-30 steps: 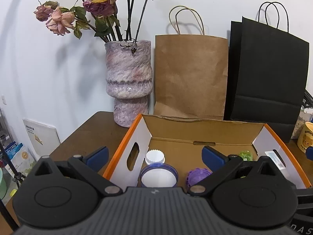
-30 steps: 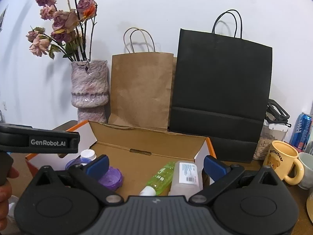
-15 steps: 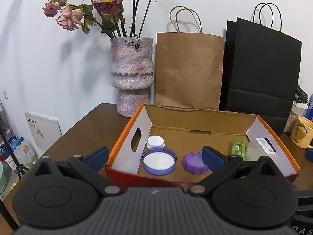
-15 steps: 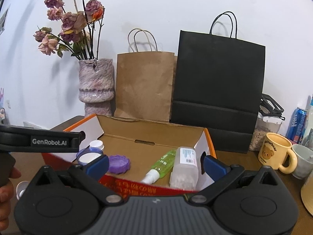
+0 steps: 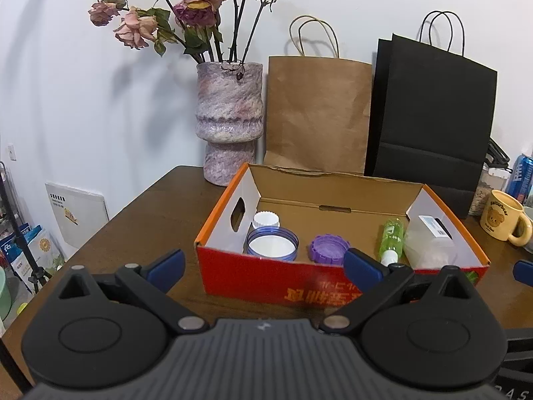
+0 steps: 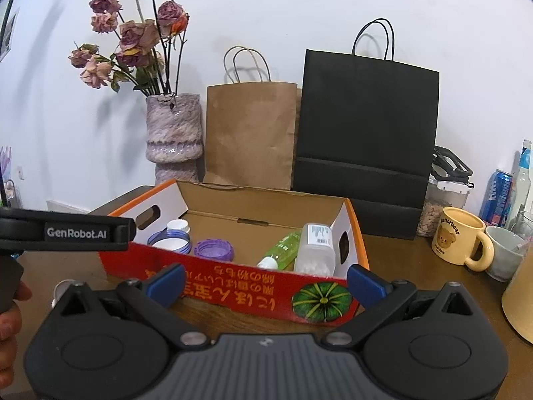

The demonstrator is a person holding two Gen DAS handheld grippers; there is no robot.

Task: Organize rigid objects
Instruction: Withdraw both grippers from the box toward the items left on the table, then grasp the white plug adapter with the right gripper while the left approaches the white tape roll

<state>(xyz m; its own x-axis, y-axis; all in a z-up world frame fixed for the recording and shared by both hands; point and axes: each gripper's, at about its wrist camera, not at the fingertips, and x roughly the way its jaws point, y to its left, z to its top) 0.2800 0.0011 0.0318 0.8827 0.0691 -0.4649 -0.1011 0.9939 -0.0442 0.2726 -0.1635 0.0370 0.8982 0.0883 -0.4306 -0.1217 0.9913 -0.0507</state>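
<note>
An open red cardboard box (image 5: 266, 276) (image 6: 233, 283) stands on the brown table. Inside lie a white cap (image 5: 266, 219), a blue-rimmed lid (image 5: 272, 244) (image 6: 170, 241), a purple lid (image 5: 328, 249) (image 6: 213, 249), a green spray bottle (image 5: 391, 236) (image 6: 283, 250) and a clear plastic container (image 5: 429, 240) (image 6: 316, 250). My left gripper (image 5: 265, 266) is open, empty, just in front of the box. My right gripper (image 6: 266, 281) is open too, empty, near the box's front wall.
A mottled vase (image 5: 229, 116) with dried roses, a brown paper bag (image 5: 316, 116) and a black bag (image 5: 433, 116) stand behind the box. A yellow bear mug (image 6: 461, 236), a grey cup (image 6: 503, 253) and a blue can (image 6: 499, 198) are to the right. A hand (image 6: 10, 326) holds the left gripper.
Both grippers have pulled back from the box toward me, so its red front wall now shows. The objects inside have not moved.
</note>
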